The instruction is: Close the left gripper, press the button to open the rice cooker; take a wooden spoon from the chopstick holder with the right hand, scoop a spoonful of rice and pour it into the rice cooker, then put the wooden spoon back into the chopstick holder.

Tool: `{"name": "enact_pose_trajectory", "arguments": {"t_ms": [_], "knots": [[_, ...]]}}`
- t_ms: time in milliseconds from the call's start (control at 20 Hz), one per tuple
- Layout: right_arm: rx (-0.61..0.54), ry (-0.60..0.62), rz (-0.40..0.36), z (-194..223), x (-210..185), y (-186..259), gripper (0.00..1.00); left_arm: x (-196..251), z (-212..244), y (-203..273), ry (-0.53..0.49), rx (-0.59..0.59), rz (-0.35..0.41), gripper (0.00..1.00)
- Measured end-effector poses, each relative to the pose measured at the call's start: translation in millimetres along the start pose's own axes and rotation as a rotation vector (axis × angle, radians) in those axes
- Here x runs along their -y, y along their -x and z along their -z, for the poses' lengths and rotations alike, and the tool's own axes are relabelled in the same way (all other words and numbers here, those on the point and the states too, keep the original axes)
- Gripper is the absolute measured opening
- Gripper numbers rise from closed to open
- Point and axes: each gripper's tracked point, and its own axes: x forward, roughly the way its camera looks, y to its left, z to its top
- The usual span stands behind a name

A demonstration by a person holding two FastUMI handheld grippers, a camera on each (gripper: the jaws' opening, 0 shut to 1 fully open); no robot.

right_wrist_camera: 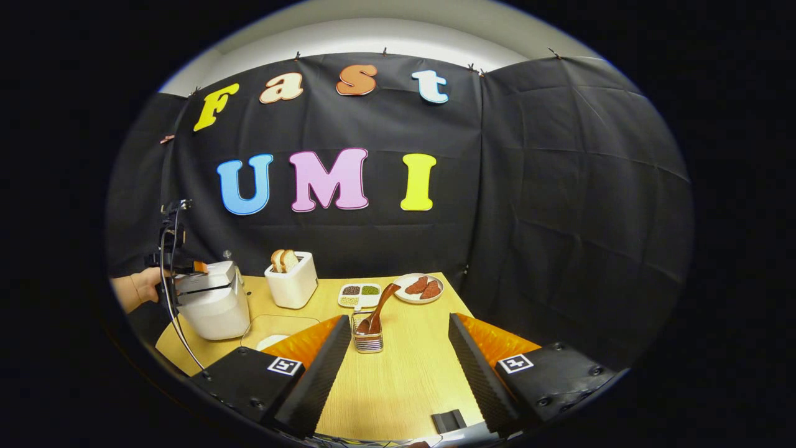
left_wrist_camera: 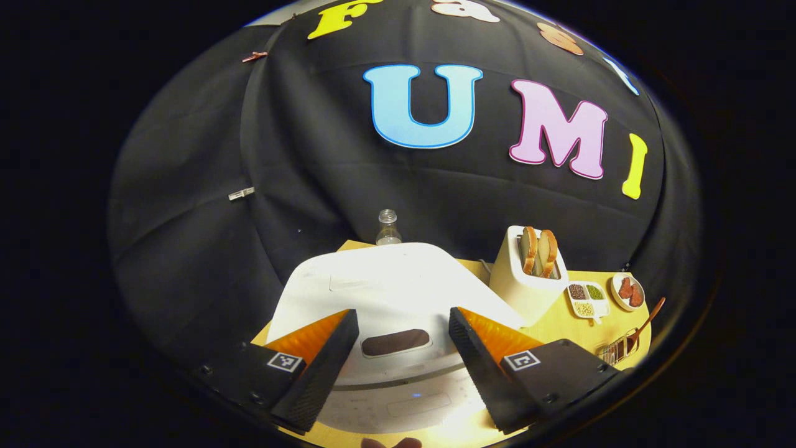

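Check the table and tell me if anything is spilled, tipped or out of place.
Nothing stands out. The rice cooker and toaster stand upright, the wooden spoon sits in the chopstick holder, and no spill shows.

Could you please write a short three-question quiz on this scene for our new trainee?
1. True or false: the left claw, above the rice cooker, has its fingers spread apart.
2. Where is the wooden spoon? A) in the chopstick holder B) in the right claw C) on the plate of sausages
3. Fill in: the toaster holds two slices of ____.

Key: 1. True. 2. A. 3. bread.
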Motion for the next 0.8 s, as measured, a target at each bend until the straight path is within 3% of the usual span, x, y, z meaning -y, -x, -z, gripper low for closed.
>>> {"name": "enact_pose_trajectory", "arguments": {"t_ms": [350, 800], "knots": [[-0.009, 0.011, -0.031, 0, -11, -11, 0.99, 1, 32, -1, -0.014, -0.065, -0.018, 1.00], [-0.015, 0.025, -0.055, 0, -24, -22, 0.98, 1, 42, -3, 0.006, -0.048, -0.024, 1.00]]}}
